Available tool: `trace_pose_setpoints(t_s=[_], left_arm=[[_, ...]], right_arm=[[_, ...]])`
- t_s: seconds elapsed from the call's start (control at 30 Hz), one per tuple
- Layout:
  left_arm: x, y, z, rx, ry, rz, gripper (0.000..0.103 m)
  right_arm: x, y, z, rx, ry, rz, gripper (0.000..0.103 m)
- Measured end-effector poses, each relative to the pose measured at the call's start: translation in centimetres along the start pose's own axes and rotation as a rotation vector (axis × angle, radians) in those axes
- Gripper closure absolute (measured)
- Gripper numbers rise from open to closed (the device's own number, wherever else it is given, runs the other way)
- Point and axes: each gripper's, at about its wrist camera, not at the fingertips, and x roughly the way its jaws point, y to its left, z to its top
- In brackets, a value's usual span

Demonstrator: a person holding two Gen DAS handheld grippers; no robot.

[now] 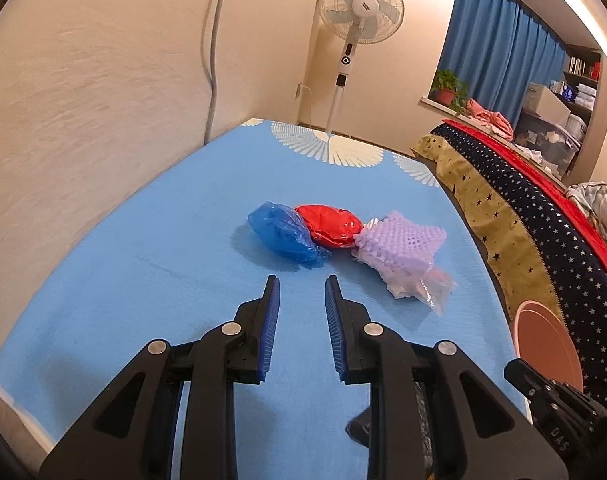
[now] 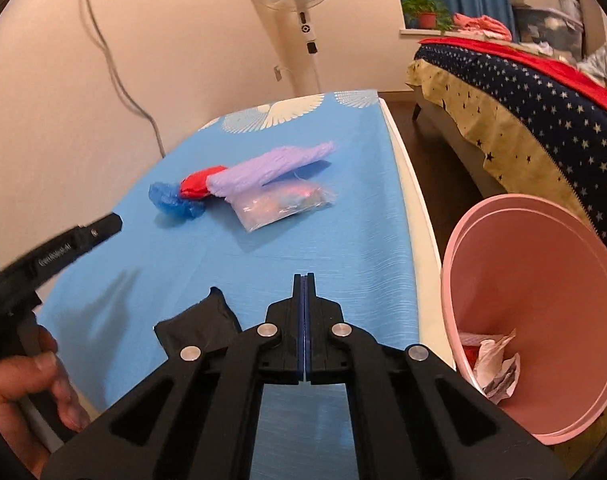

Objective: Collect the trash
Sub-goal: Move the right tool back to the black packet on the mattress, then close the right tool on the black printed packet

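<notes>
trash partly collected, a cluster of four pieces left on the tabletop

some crumpled paper [image 2: 497, 364] is already seen at the bottom of the pink bin [image 2: 543, 248], which stands off the right edge of the tabletop [image 1: 143, 272], between it and a bed [image 2: 523, 92]. part of the job is judged done.

what is left lies bunched near the middle of the tabletop, toward its far half: a blue plastic bag [image 1: 285, 234], a red bag [image 1: 331, 226] touching it, a purple foam net [image 1: 399, 244] touching the red one, and a clear packet [image 2: 281, 206] tucked against the net on its near side. a black scrap [image 2: 201, 326] is also seen near the front edge, just beside the right tool; whether it counts as trash cannot be told.

the left tool [image 1: 302, 280] is held with its jaws apart and empty, aimed at the blue bag and a little short of it. the right tool [image 2: 304, 278] is pressed closed with nothing between its pads, over the near part of the tabletop.

most of the visible collecting is judged still to be done: four pieces, possibly five.
</notes>
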Motion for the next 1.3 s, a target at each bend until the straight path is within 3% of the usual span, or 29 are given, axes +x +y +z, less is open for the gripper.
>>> trace_pose_setpoints(t_s=[0.13, 0.2, 0.37, 0.47, 0.67, 0.83, 0.93, 0.97, 1.0, 1.3], left_arm=[[0.7, 0.4, 0.3, -0.015, 0.002, 0.007, 0.08], [0.9, 0.4, 0.3, -0.015, 0.004, 0.009, 0.08], [1.1, 0.7, 0.4, -0.021, 0.005, 0.018, 0.08], [0.9, 1.2, 0.7, -0.044, -0.002, 0.023, 0.08], [0.5, 1.4, 0.9, -0.056, -0.013, 0.019, 0.08], [0.3, 1.5, 1.1, -0.064, -0.018, 0.016, 0.08], [0.1, 1.7, 1.1, -0.069, -0.023, 0.018, 0.08], [0.1, 1.8, 1.1, -0.071, -0.023, 0.018, 0.08], [0.0, 1.8, 1.1, -0.074, -0.023, 0.018, 0.08], [0.1, 1.9, 1.1, -0.08, -0.019, 0.016, 0.08]], right_arm=[[1.3, -0.2, -0.1, 0.022, 0.056, 0.073, 0.093], [1.6, -0.1, 0.0, 0.024, 0.057, 0.074, 0.071], [2.8, 1.2, -0.1, -0.004, 0.096, 0.141, 0.068], [3.7, 3.1, -0.7, -0.091, 0.159, 0.193, 0.043], [3.9, 5.6, -1.9, -0.243, 0.173, 0.15, 0.037], [3.4, 6.6, -3.0, -0.345, 0.155, 0.097, 0.048], [2.9, 6.3, -2.9, -0.355, 0.14, 0.087, 0.073], [2.8, 6.0, -2.7, -0.352, 0.131, 0.071, 0.091], [2.9, 5.9, -2.7, -0.347, 0.134, 0.067, 0.103], [1.8, 3.5, -0.9, -0.203, 0.063, 0.069, 0.103]])
